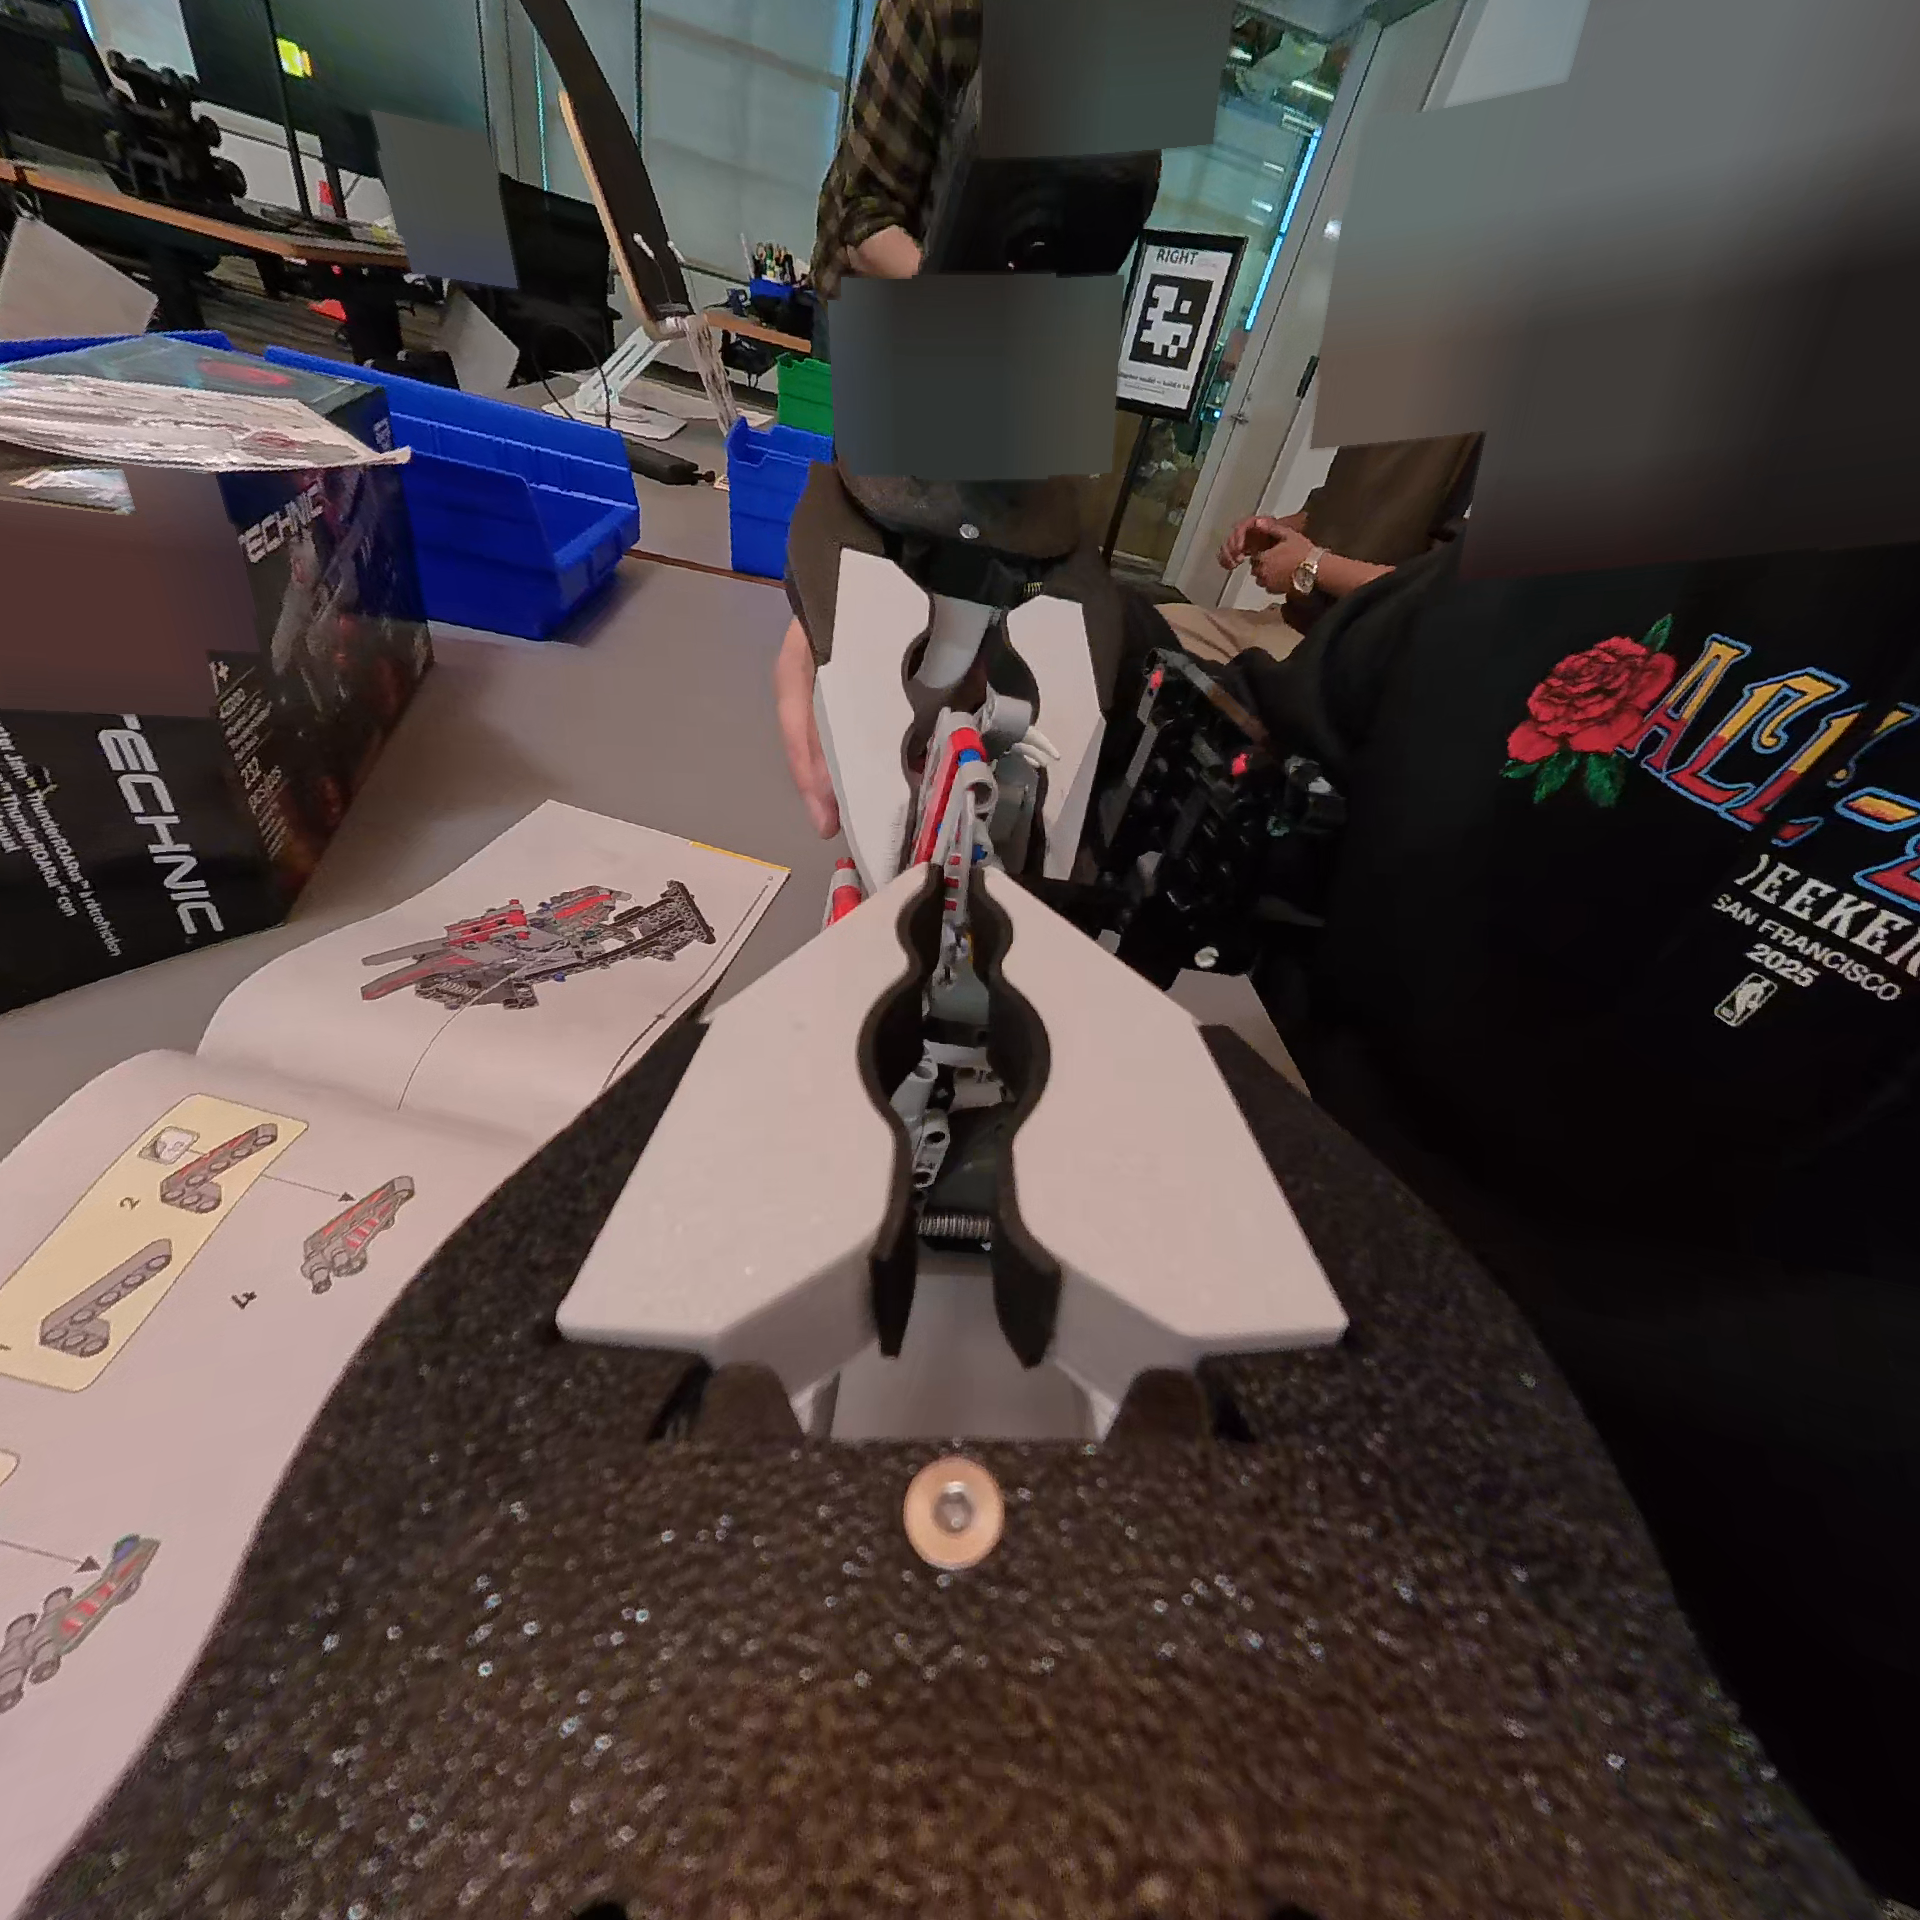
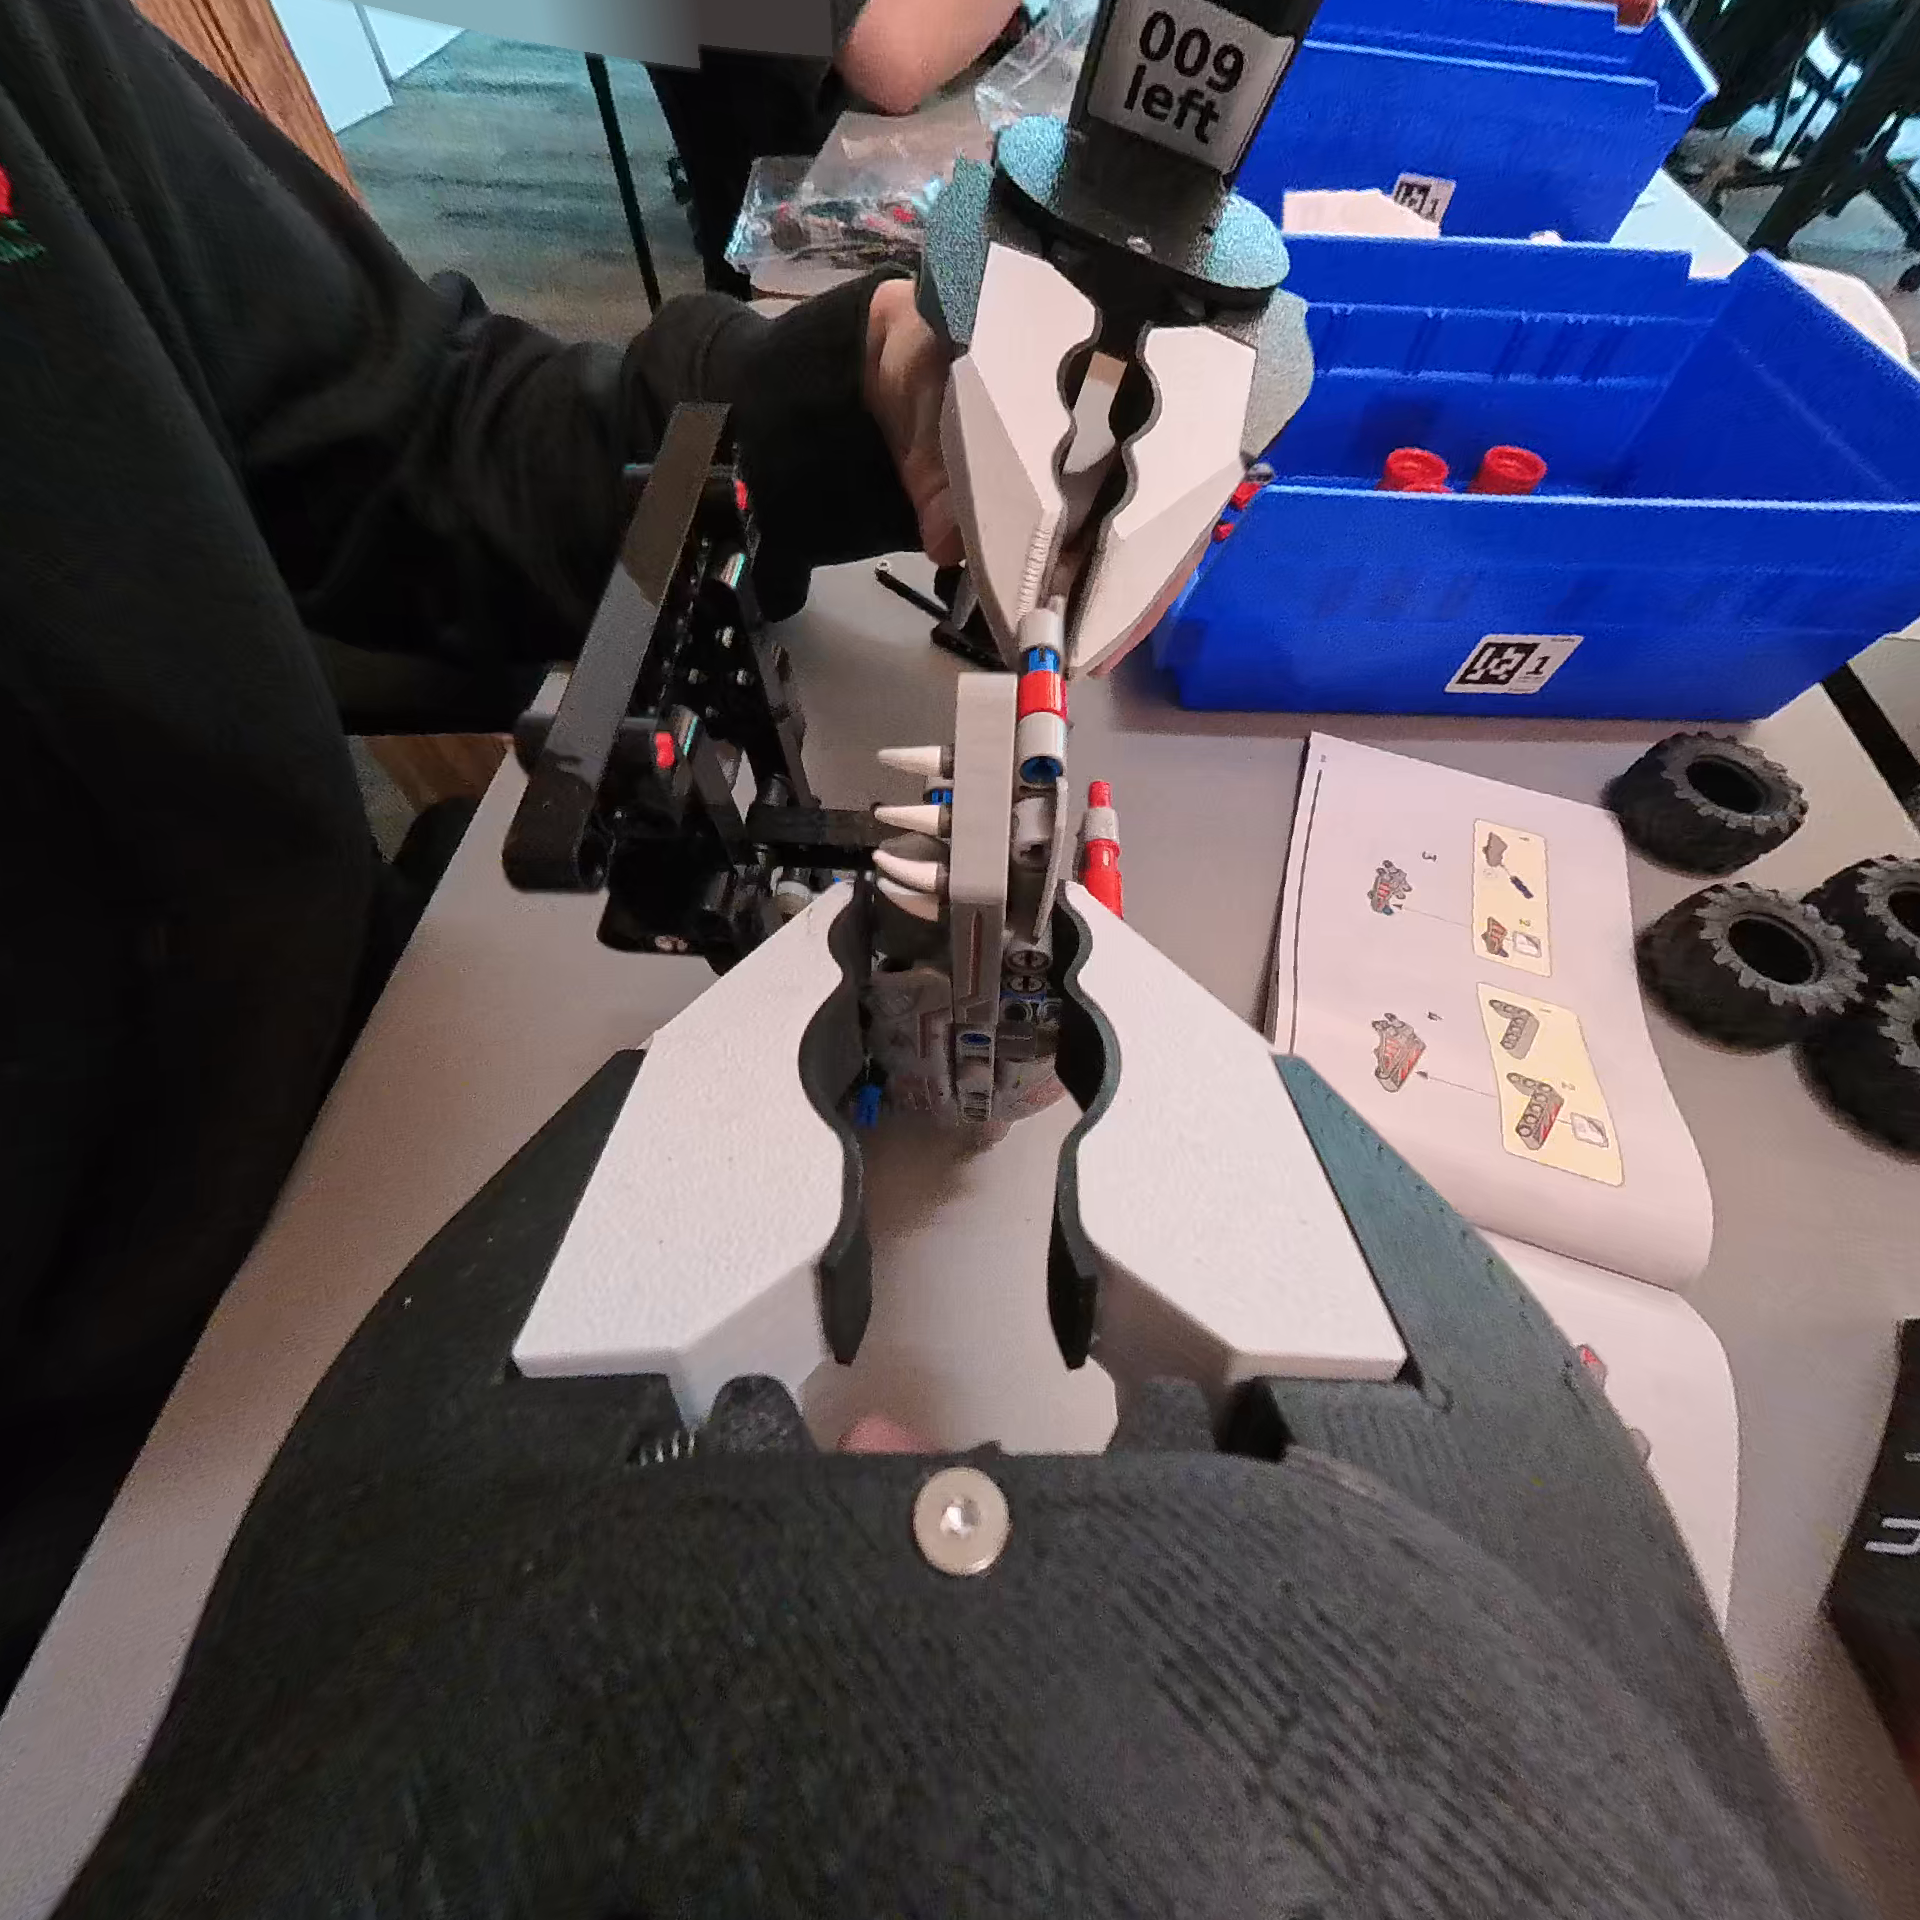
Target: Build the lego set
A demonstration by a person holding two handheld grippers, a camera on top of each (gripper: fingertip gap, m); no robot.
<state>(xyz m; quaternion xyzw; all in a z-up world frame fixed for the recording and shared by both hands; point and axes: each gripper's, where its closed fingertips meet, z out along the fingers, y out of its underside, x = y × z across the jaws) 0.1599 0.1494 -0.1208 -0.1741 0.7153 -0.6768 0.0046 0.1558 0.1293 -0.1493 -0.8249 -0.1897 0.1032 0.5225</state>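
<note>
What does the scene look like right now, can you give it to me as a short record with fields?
left gripper: shut on the far end of the lego assembly
right gripper: shut on the assembly's near end
black frame: beside the assembly, by the sleeve
instruction booklet: open on the table
tyres: loose, beyond the booklet
blue bin: red parts inside

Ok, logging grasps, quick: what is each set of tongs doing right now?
Left tongs: closed on the top end of the grey lego model.
Right tongs: closed on the same model's lower end.
</note>
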